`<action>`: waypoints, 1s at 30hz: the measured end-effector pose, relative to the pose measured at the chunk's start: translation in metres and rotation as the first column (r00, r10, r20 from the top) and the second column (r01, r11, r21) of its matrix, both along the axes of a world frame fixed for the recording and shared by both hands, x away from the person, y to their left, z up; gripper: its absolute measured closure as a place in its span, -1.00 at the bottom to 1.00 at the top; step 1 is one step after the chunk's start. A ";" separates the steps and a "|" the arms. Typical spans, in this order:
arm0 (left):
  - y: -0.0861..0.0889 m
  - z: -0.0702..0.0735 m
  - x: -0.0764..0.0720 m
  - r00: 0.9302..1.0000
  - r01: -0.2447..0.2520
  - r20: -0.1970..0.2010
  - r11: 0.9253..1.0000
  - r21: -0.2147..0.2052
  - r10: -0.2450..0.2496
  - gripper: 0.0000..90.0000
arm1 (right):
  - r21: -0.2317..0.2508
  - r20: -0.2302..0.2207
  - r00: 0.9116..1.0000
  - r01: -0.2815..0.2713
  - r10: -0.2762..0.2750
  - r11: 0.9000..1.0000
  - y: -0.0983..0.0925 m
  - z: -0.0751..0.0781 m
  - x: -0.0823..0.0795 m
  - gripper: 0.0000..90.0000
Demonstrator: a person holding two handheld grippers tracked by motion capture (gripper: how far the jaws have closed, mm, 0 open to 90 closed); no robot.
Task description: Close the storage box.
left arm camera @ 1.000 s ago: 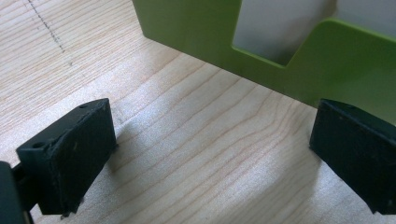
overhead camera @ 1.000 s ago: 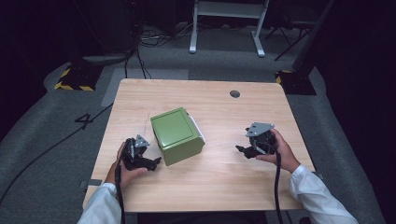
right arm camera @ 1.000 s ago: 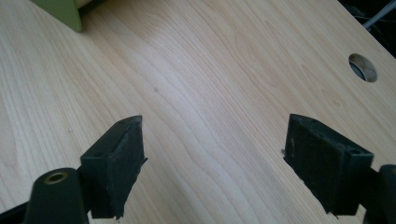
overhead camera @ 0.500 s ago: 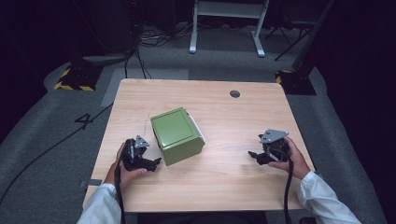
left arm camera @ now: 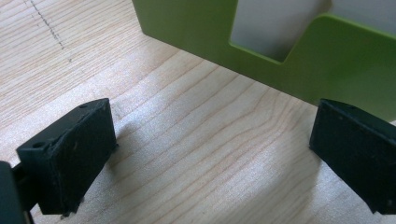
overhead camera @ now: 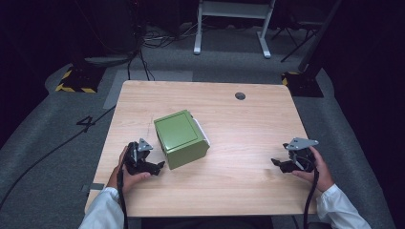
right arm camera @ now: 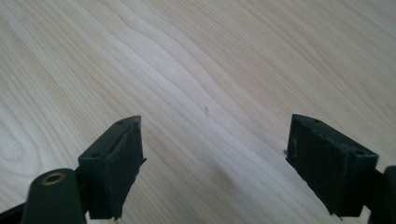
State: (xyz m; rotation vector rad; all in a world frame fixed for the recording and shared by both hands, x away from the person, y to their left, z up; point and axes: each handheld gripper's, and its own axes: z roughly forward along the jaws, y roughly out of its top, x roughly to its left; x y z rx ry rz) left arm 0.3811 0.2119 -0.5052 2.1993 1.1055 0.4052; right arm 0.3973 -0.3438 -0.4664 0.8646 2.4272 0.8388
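green box (overhead camera: 181,138) sits near the middle of the wooden table (overhead camera: 248,124), a little toward my left side, with a white part showing along its right edge. my left gripper (overhead camera: 155,167) rests low on the table just beside the box's near left corner, jaws spread wide with only bare wood between them. in the left gripper view the box's green wall (left arm camera: 261,56) stands right ahead of the jaws, with a cut-out in it that shows a pale surface behind; my far-side jaw looks very close to that wall, but i cannot tell if it touches. my right gripper (overhead camera: 282,163) is well apart from the box, near the table's right edge, jaws also wide apart and holding nothing, wood grain (right arm camera: 205,93) beneath them.
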 end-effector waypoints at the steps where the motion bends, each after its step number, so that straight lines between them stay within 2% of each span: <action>1: 0.000 0.000 0.000 1.000 0.000 0.000 1.000 0.000 0.000 -0.99 | 0.005 0.000 1.000 0.011 -0.011 1.000 -0.005 -0.002 -0.001 -0.58; 4: 0.000 0.000 0.000 1.000 0.000 0.000 1.000 0.000 0.000 -0.99 | 0.020 -0.024 0.999 0.040 -0.039 0.999 -0.017 -0.009 -0.003 -0.58; 9: 0.000 0.000 0.000 1.000 0.000 0.000 1.000 0.000 0.000 -0.99 | 0.029 -0.033 0.997 0.077 -0.076 0.997 -0.031 -0.019 -0.009 -0.59; 14: 0.000 0.000 -0.001 1.000 -0.008 0.002 1.000 -0.001 0.008 -0.99 | 0.077 -0.061 0.991 0.120 -0.115 0.990 -0.044 -0.028 -0.013 -0.64; 18: 0.000 0.000 -0.001 1.000 -0.008 0.001 1.000 -0.001 0.008 -0.99 | 0.155 -0.094 0.985 0.155 -0.142 0.976 -0.054 -0.034 -0.014 -0.66; 20: 0.000 0.000 -0.001 1.000 -0.008 0.001 1.000 -0.002 0.008 -0.99 | 0.181 -0.076 0.986 0.160 -0.149 0.970 -0.057 -0.037 -0.016 -0.66; 30: -0.001 0.000 0.000 1.000 -0.001 0.002 1.000 0.001 0.001 -0.99 | 0.186 -0.067 0.984 0.175 -0.165 0.967 -0.056 -0.038 -0.018 -0.68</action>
